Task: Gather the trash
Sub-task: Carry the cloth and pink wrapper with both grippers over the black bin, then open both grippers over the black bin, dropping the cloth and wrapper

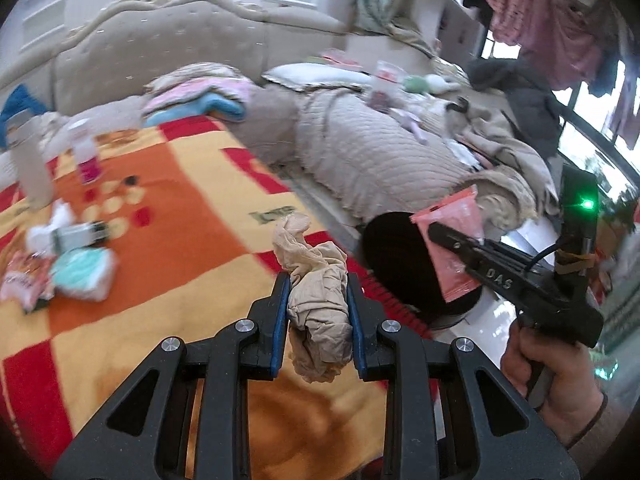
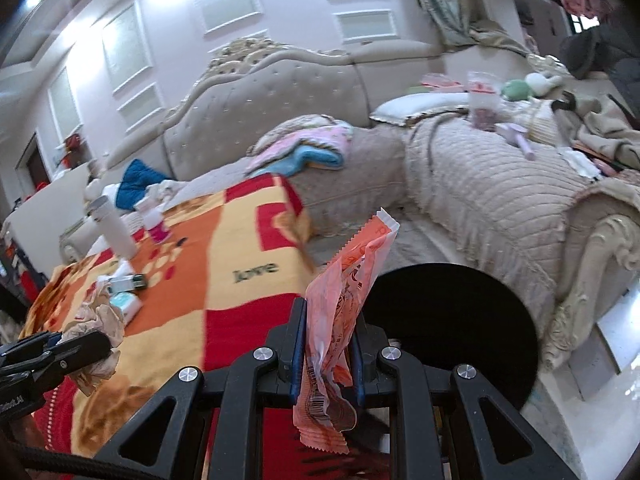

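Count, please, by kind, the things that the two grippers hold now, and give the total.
Crumpled beige tissue, in the left gripper: 1
Pink wrapper, in the right gripper: 1
Total: 2

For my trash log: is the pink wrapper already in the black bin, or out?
Out. The right gripper holds the pink wrapper above the black bin.

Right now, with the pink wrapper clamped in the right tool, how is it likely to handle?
The pink wrapper looks crumpled and thin, so probably light and floppy. Its ends stick out past the right tool, so they may flap. Glossy film could slip.
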Motion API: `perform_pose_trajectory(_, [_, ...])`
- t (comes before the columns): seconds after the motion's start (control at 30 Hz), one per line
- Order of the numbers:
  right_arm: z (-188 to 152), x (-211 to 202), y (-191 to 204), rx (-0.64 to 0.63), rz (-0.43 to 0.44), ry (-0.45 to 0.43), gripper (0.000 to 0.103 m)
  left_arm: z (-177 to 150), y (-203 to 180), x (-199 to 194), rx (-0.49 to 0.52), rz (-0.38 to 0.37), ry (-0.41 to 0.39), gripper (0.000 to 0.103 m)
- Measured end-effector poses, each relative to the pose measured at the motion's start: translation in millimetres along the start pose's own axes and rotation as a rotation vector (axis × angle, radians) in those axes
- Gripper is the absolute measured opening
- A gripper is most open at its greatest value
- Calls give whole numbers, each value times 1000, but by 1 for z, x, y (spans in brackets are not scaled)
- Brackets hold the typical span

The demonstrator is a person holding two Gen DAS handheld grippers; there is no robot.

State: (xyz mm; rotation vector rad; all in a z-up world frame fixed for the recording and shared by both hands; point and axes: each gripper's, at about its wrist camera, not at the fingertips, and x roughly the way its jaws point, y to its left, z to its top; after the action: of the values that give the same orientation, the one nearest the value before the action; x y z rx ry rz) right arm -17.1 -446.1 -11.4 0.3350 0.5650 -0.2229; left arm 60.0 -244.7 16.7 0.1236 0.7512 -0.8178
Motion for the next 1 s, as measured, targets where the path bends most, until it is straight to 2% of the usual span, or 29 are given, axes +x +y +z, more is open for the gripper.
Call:
perform_pose_trajectory(0.13, [1, 2, -20, 21, -42, 16, 17, 9, -23, 21, 23, -37, 19, 24])
perform_pose_trajectory(0.33, [-3, 14, -47, 77, -155, 84, 17, 20, -53, 57, 75, -74, 49, 24])
perform_pose_trajectory(0.57, [-4, 17, -62, 124, -167, 101, 17, 37, -75, 102, 120, -87, 108, 25])
perform_pose_trajectory(0.6, [-4, 18, -62, 127, -164, 100, 20, 38, -77, 105, 124, -88, 118, 25])
perform_pose_trajectory(0.63, [-4, 19, -63, 135, -151, 104, 30, 39, -79, 109, 127, -81, 127, 27])
perform_pose_trajectory(0.7, [-4, 20, -63, 141, -148, 104, 40, 40, -82, 116, 127, -84, 139, 31])
perform_pose_trajectory(0.87, [-3, 19, -65, 159, -171, 87, 42, 40, -80, 122, 109, -86, 139, 47])
perform_pose_trajectory(1.0, [-3, 18, -70, 186, -176, 86, 42, 42, -79, 119, 96, -87, 126, 53])
